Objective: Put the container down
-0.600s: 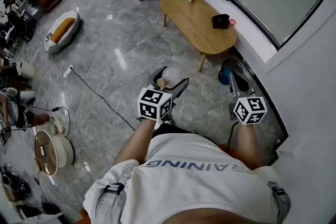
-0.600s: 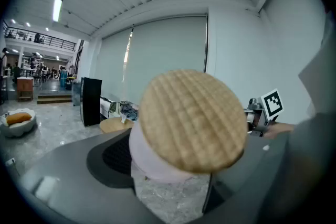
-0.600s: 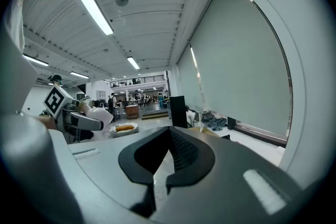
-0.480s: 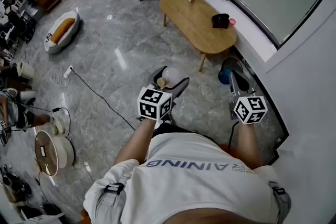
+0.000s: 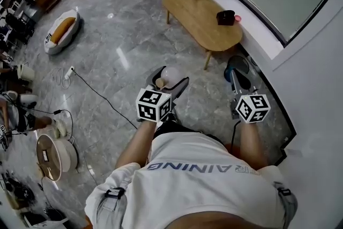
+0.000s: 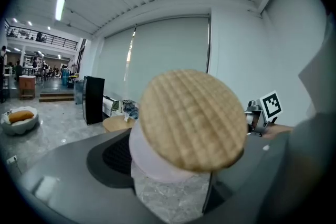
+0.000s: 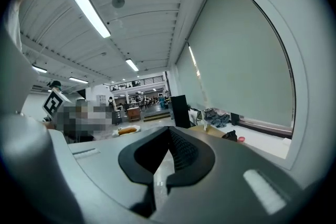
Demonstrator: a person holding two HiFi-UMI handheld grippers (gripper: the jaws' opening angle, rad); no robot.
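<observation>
Bright, even indoor light from white ceiling strip lamps (image 7: 89, 10) above fingers. Glare streaks on glossy grey marble floor (image 5: 122, 59) beyond fingertips. Betw. left fingers (image 6: 68, 186), pale container w/ tan woven lid (image 6: 191, 120) out of focus. Fisheye warp, dark vignette at edges.

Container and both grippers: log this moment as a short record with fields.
container: pale body, round tan ribbed lid, held in the air
left gripper: shut on container
right gripper: shut, nothing between the jaws
below container: grey marble floor
possible landing spot: oval wooden table, ahead of the grippers
task status: container not yet put down
</observation>
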